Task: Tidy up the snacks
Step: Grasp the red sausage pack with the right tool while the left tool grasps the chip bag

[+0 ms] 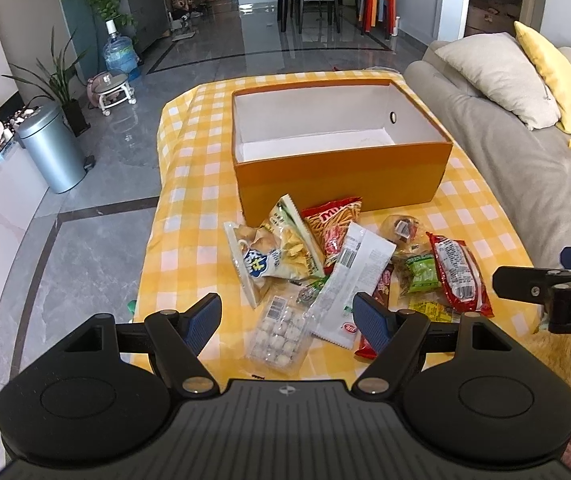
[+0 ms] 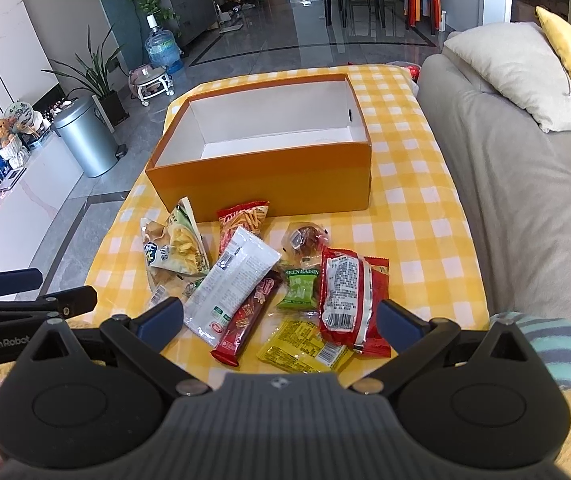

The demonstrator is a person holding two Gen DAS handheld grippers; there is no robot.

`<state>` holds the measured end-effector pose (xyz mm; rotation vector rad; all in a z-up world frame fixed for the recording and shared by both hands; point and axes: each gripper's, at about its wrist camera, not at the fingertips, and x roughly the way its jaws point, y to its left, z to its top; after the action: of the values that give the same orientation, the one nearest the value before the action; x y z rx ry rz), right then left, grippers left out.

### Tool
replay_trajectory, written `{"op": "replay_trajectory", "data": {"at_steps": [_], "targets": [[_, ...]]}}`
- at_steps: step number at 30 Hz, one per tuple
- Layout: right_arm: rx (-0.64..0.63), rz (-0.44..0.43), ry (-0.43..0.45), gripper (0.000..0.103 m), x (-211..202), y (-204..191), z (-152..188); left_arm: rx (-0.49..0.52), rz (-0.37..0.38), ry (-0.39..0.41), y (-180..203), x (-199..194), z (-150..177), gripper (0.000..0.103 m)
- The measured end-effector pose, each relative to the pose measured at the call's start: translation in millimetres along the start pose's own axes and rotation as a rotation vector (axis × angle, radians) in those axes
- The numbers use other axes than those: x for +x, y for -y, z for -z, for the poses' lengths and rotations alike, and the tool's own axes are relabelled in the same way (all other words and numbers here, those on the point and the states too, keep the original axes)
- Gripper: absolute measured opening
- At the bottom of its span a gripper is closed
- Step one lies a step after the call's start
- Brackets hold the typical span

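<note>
1. Living room, left wrist view: low table with a yellow checked cloth (image 1: 189,184) is standing beside a grey sofa (image 1: 525,168); a silver bin (image 1: 51,148) is sitting on the tiled floor.
2. Orange box (image 1: 341,176) is sitting open and empty at the table's middle, toward the far edge.
3. Snacks are lying in a loose pile between the box and the near edge: chips bag (image 1: 273,256), red sticks bag (image 1: 335,220), white packet (image 1: 349,280), clear tray of white sweets (image 1: 281,332).
4. Left gripper (image 1: 287,320) is hovering over the near edge above the tray, jaws spread wide, holding nothing.
5. Right wrist view: same box (image 2: 261,180) near the far edge, snacks in front of it.
6. Red packet (image 2: 345,300), green raisin pack (image 2: 300,288), yellow packet (image 2: 305,348) and red stick pack (image 2: 245,324) are lying toward the near edge.
7. Right gripper (image 2: 281,320) is hanging above these, jaws spread wide, gripping nothing.
</note>
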<state>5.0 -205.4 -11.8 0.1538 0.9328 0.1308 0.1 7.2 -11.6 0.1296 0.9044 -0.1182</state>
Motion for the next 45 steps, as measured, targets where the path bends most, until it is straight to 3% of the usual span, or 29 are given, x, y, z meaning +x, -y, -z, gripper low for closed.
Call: {"op": "replay_trajectory", "data": {"at_steps": [8, 15, 19, 21, 26, 29, 33, 39, 45], "targets": [[0.026, -0.024, -0.033, 0.099, 16, 13, -2, 0.026, 0.033, -0.003, 4, 11, -7, 0.082], [0.052, 0.009, -0.002, 0.091, 33, 27, -2, 0.051, 0.082, -0.036, 10, 29, -12, 0.073], [0.026, 0.029, 0.007, 0.090, 46, 33, -4, 0.052, 0.085, -0.031, 9, 43, -15, 0.073], [0.016, 0.025, -0.020, 0.082, 56, 37, -7, 0.040, 0.077, -0.020, 7, 49, -16, 0.076], [0.047, 0.047, -0.079, 0.073, 84, 51, -10, 0.007, 0.046, -0.044, 1, 71, -24, 0.077], [0.044, 0.063, -0.112, 0.073, 102, 54, -13, -0.017, 0.052, -0.088, -5, 90, -27, 0.081], [0.067, 0.079, -0.141, 0.074, 126, 64, -17, -0.052, 0.034, -0.089, -18, 111, -29, 0.088], [0.122, 0.103, -0.179, 0.075, 149, 83, -17, -0.153, 0.057, -0.116, -37, 141, -32, 0.088], [0.168, 0.088, -0.212, 0.076, 164, 90, -15, -0.154, 0.051, -0.158, -42, 168, -34, 0.088]]}}
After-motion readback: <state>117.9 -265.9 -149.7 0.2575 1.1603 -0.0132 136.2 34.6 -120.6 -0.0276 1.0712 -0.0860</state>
